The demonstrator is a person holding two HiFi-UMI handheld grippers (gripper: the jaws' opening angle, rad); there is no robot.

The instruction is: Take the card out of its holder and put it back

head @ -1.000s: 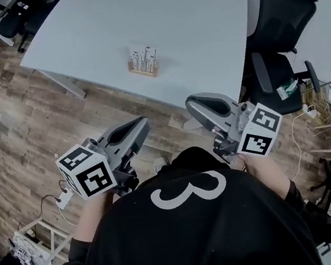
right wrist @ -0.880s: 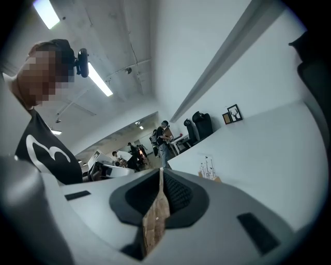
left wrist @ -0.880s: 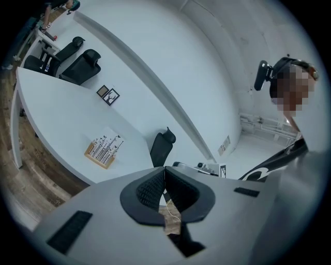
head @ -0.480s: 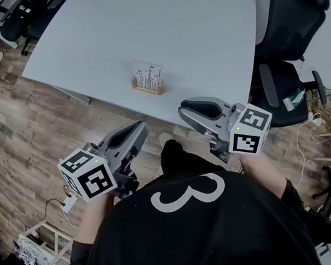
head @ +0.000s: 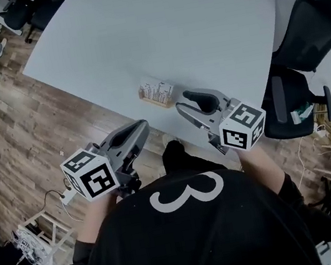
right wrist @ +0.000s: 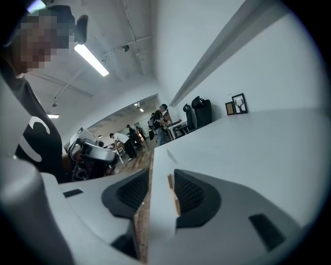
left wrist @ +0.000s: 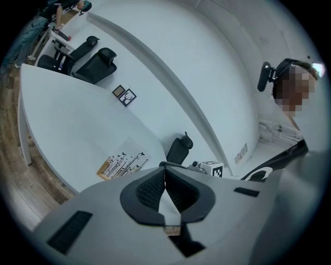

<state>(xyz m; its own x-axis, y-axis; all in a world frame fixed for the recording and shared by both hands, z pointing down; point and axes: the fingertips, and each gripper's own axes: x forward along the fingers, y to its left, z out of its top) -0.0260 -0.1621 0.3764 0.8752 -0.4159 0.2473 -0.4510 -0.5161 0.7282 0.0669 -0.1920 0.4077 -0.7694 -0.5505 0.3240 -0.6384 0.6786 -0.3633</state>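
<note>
Your right gripper [head: 184,101], jaws just opened wide and empty, reaches near the wooden holder [head: 155,102] carrying its white printed card [head: 157,90]; your left gripper [head: 141,126] is closed.

White table [head: 171,20] lies open on every side of the wooden card holder [head: 157,94] — free from above and from the near edge. Black office chair [head: 308,24] crowds the table's right end — well apart from the holder.

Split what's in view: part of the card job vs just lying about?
Job: card, standing in its wooden holder on the white table; right gripper, jaws have just been opening, nothing between them; left gripper, shut.
Lying about: black office chairs; two small framed pictures; people in the background.
</note>
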